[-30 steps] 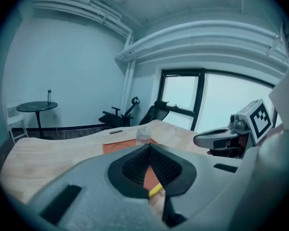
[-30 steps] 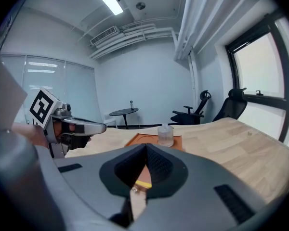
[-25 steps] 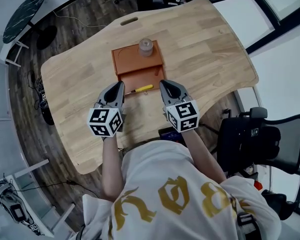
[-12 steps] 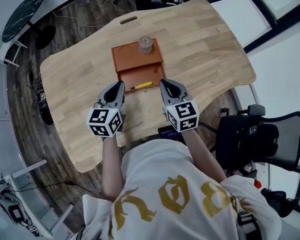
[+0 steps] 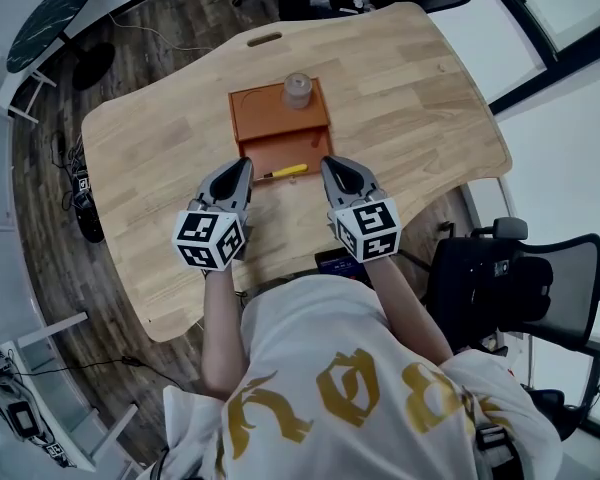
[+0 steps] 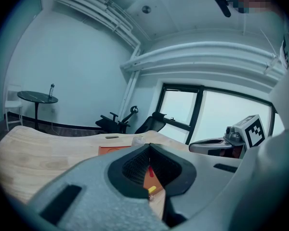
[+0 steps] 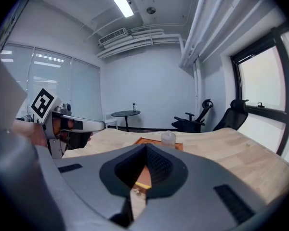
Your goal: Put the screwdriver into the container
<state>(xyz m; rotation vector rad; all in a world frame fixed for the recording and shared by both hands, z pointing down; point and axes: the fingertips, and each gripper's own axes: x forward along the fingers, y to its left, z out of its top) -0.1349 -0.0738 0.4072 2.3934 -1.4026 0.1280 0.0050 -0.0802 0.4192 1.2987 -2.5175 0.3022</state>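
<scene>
The left gripper (image 5: 244,164) and the right gripper (image 5: 326,162) hover side by side over the near part of the pale wooden surface (image 5: 410,98), well apart from each other and both pointing away from the person. In each gripper's own view the two jaws meet at the tips and hold nothing; only the diamond-shaped hollow behind the tips stays see-through.

The yellow-handled screwdriver (image 5: 286,172) lies crosswise between the two sets of tips, a little beyond them, with its handle toward the right gripper and its thin shaft toward the left one. Neither gripper touches it. It sits along the near edge of the orange container (image 5: 280,118). From the head view I cannot tell whether it rests inside the container's low front section or just on the lip. A slice of orange and a bit of yellow handle show through the hollow in both gripper views.

A small clear lidded jar (image 5: 298,90) stands on the far, raised part of the container, slightly right of its middle (it is the only other thing on the wood). A black office chair (image 5: 520,278) stands beside the surface on the person's right, and a round dark side table (image 5: 50,13) stands on the floor far to the left.
</scene>
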